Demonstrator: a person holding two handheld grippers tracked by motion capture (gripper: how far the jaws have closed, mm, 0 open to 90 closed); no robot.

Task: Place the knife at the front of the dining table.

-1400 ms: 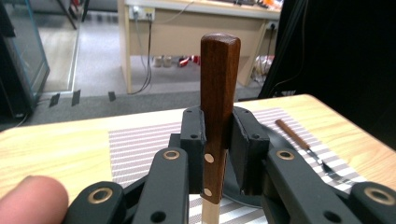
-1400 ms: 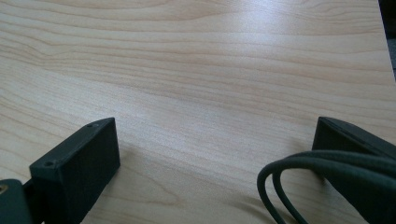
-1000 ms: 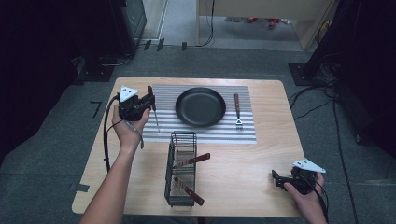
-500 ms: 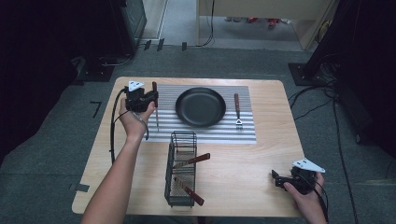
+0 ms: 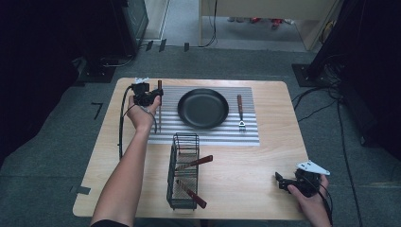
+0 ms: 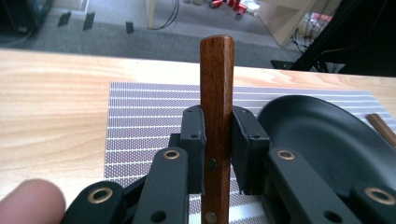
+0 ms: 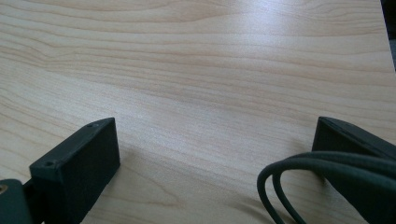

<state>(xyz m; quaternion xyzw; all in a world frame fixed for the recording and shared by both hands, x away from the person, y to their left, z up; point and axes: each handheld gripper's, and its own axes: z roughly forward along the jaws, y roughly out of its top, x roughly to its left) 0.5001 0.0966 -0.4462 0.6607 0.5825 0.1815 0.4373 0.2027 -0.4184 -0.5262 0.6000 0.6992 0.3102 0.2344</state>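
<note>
My left gripper (image 5: pixel 155 96) (image 6: pixel 218 136) is shut on the brown wooden handle of a knife (image 5: pixel 159 109) (image 6: pixel 216 93). It holds the knife low over the left strip of the striped placemat (image 5: pixel 213 135), beside the black pan (image 5: pixel 203 108) (image 6: pixel 322 140). The handle points to the table's far side and the metal blade toward the person. A wooden-handled fork (image 5: pixel 240 110) lies on the mat to the right of the pan. My right gripper (image 5: pixel 280 182) (image 7: pixel 215 140) rests open on bare wood near the front right corner, with nothing between its jaws.
A black wire basket (image 5: pixel 183 170) stands in front of the mat and holds two more wooden-handled utensils. The wooden table (image 5: pixel 269 142) has bare room at the right and at the left front. A cable (image 7: pixel 299 186) loops by the right jaw.
My left gripper has carried the knife toward the table's far side and lower, to the mat's left strip. The right gripper has stayed where it was.
</note>
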